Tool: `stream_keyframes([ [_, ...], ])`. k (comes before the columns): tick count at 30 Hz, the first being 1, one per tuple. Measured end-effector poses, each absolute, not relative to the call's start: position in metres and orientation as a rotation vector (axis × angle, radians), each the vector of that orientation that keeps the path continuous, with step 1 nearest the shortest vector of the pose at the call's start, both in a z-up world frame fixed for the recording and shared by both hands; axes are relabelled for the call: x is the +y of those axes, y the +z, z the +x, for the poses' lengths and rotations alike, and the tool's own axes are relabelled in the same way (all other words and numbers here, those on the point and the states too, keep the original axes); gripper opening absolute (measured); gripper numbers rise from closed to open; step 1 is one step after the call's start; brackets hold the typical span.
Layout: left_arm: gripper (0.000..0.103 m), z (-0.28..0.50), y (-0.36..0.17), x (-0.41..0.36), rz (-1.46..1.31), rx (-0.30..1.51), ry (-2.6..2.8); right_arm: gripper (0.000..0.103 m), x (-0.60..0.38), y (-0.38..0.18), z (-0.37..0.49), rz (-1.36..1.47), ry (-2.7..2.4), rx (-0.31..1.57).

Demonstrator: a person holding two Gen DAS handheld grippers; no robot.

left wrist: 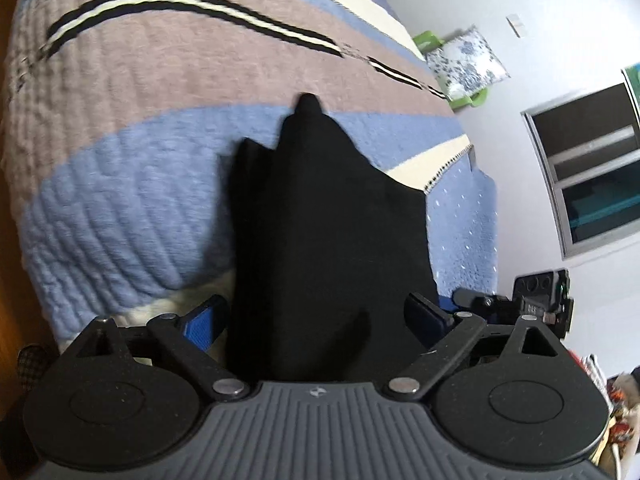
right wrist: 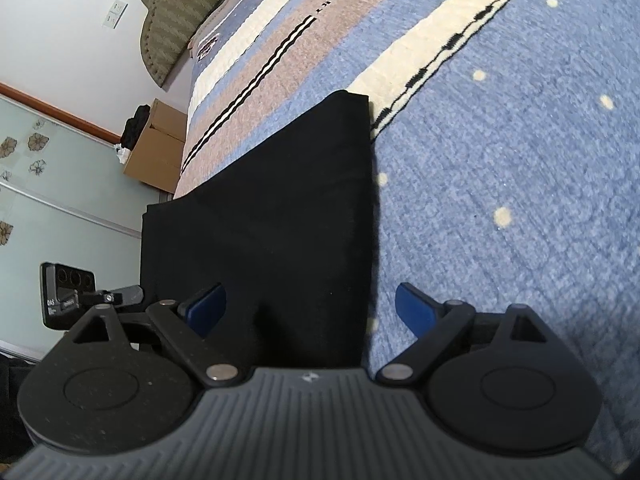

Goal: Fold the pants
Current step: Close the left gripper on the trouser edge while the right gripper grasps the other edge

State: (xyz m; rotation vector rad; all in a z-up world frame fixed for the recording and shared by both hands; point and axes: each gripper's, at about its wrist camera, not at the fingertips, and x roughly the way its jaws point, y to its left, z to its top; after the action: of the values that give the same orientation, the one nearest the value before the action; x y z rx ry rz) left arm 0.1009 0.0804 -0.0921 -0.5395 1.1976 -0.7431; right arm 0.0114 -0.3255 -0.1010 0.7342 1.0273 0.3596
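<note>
Only rightward: headboard (right wrist: 166, 20), cardboard box (right wrist: 158, 148).

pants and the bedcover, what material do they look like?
Pants: soft matte black fabric, probably cotton or knit; it takes no shine and holds a flat fold edge. Weave not visible.
Bedcover: quilted textile, likely cotton; stitched ridges and a slightly fuzzy, matte surface in blue, tan and cream stripes.

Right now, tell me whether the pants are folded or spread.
Folded: the black pants lie as a compact block with straight edges on the bedspread.
</note>
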Motion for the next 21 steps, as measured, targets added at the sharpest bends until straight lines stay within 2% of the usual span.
stream_keyframes([
  [6,0.095,0.099,-0.081,0.081,-0.610,1.150,-0.841,0.092,-0.323,-0.100,0.016,0.746,0.362,1.043],
  [11,0.094,0.113,-0.091,0.076,-0.681,1.194,-0.845,0.092,-0.319,-0.103,0.025,0.774,0.384,1.052],
  [13,0.083,0.117,-0.098,0.068,-0.617,1.234,-0.809,0.092,-0.318,-0.104,0.028,0.797,0.400,1.046],
  [14,0.072,0.118,-0.101,0.064,-0.564,1.253,-0.770,0.091,-0.318,-0.106,0.030,0.806,0.397,1.048],
  [16,0.072,0.115,-0.099,0.063,-0.541,1.233,-0.779,0.080,-0.319,-0.107,0.031,0.800,0.386,1.056],
  [18,0.071,0.116,-0.098,0.067,-0.578,1.234,-0.777,0.074,-0.322,-0.109,0.029,0.807,0.387,1.064],
  [21,0.070,0.120,-0.100,0.064,-0.632,1.249,-0.748,0.071,-0.324,-0.110,0.026,0.826,0.422,1.067],
])
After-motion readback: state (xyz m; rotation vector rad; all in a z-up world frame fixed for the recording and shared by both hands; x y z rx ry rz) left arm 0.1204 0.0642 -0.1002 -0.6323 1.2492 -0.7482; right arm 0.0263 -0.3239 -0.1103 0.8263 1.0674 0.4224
